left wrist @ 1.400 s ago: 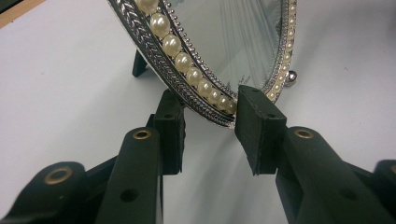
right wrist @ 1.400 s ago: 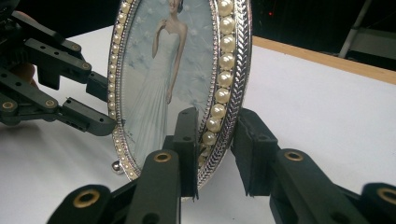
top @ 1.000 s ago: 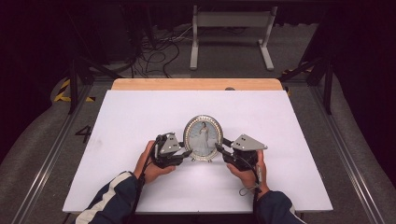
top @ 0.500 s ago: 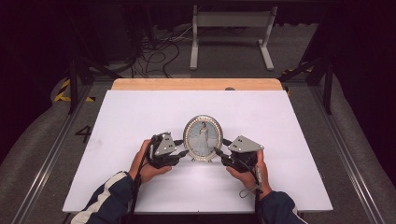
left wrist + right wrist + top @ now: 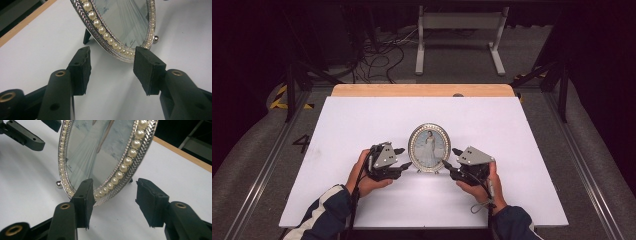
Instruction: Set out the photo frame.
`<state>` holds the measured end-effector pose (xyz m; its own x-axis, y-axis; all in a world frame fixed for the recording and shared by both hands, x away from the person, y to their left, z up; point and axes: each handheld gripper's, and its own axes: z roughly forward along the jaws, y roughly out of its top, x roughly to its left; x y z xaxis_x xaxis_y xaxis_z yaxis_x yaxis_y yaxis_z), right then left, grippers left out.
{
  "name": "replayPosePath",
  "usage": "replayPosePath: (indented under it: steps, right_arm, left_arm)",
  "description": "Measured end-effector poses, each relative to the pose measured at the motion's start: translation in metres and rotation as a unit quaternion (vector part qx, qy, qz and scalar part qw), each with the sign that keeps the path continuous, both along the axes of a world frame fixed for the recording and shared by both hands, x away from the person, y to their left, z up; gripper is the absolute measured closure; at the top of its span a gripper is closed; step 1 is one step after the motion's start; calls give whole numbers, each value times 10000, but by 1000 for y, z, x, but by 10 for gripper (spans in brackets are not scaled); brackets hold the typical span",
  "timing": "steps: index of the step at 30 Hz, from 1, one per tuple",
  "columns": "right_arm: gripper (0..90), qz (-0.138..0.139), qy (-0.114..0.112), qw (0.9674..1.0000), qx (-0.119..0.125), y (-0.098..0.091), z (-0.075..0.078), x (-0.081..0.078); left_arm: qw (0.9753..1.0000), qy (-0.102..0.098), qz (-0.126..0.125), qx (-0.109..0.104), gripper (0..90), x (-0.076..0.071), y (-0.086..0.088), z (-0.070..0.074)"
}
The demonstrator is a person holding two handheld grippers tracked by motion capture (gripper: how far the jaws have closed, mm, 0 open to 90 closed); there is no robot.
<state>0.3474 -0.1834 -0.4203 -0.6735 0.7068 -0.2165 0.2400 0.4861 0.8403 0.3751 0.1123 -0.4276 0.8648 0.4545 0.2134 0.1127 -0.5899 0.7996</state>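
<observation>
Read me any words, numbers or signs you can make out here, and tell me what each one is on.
"4": painted on the floor left of the table, partly hidden by its edge.
Yellow and black hazard stripes, no words: on the floor at far left.
Photo frame: a small dark mark on the picture, too blurred to read.

An oval picture frame stood upright near the middle of the table, flanked by the left gripper and right gripper, jaws clear of its rim.
</observation>
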Motion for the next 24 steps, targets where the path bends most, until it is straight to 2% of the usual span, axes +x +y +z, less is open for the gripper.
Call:
replayPosePath:
  steps: [5,9,17,18,24]
  right_arm:
    - [446,-5,-2,10000,8,-9,-1,-2]
    - [431,45,-27,9999,-124,-11,-2,-5]
    - [360,48,-15,9999,-142,-16,-1,-8]
    - [351,55,3,9999,-152,-17,-2,-8]
    - [306,34,-46,9998,-178,-19,0,-9]
  left_arm:
    - [9999,-3,-72,71,409,-4,1,1]
    - [9998,-20,-67,160,369,-7,4,1]
    - [9997,-100,11,235,298,-15,18,3]
    - [9995,-136,82,275,280,-18,20,3]
    - [9998,-97,44,181,221,-23,29,3]
